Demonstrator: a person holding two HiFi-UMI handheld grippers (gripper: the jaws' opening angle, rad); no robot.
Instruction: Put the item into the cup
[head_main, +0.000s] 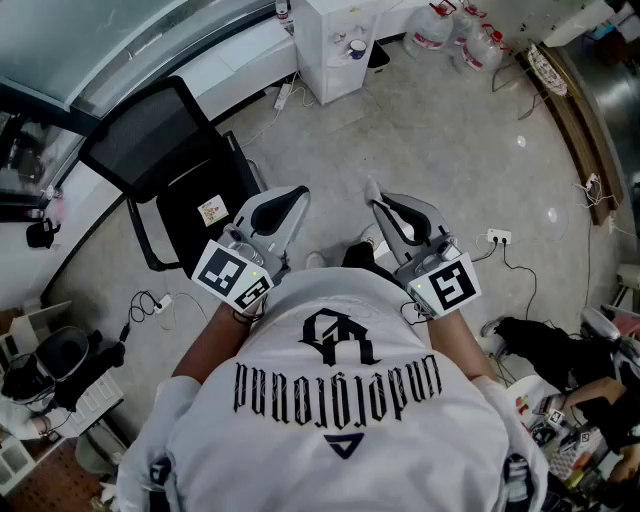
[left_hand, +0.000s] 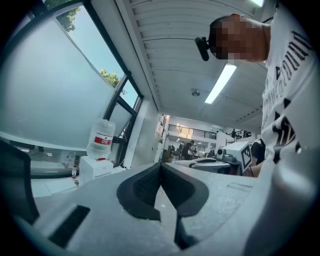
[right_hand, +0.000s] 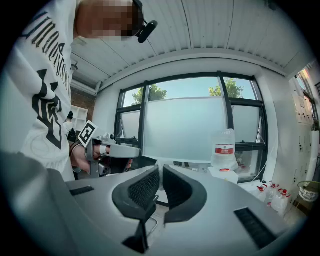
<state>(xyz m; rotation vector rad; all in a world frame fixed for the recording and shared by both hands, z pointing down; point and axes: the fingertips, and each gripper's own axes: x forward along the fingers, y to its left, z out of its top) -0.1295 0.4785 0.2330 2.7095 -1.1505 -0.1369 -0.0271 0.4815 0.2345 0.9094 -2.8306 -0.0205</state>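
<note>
Left gripper (left_hand: 161, 170), grey plastic with black ribbed pads, is held before the person's chest, pointing forward, jaws closed and empty. Right gripper (right_hand: 160, 174) sits alongside at right, jaws almost touching, empty. Item and cup appear in no view.

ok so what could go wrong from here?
No cup or item in any view; left tongs and right tongs are empty, so the task can't start from here. Loose floor cable by the office chair and another at the power strip: likely trip hazards when walking off.
</note>
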